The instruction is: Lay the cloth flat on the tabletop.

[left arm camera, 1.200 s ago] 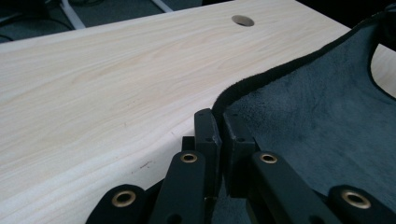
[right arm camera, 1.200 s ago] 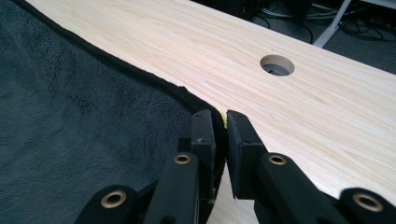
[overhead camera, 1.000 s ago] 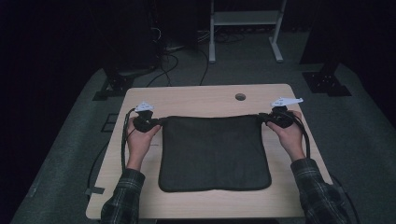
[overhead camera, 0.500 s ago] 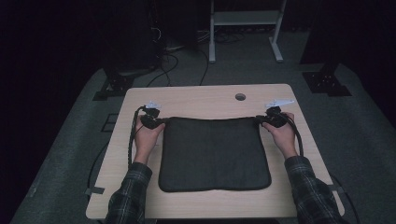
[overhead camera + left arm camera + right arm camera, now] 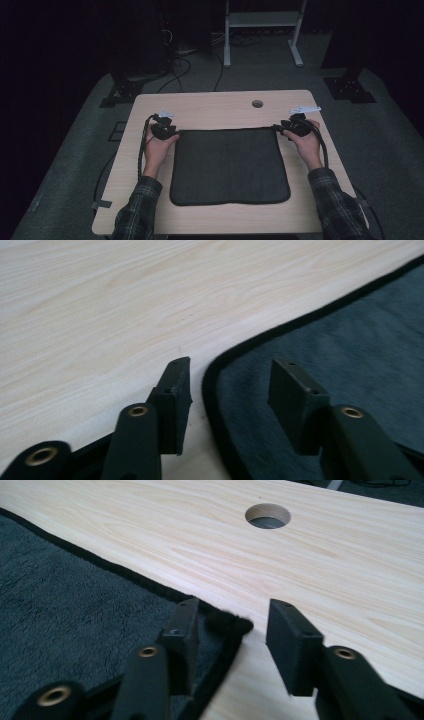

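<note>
Both hands have eased back a little from the mat's point(image 5: 229, 166) far corners since a second ago. It lies flat in the middle of the worktop point(image 5: 215, 107). Left tongs point(image 5: 230, 385) stand open astride its bound left corner; right tongs point(image 5: 231, 630) gape open, the right corner between them, ungripped.

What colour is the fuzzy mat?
The mat is dark grey with a black edge, clearest in the right gripper view.
</note>
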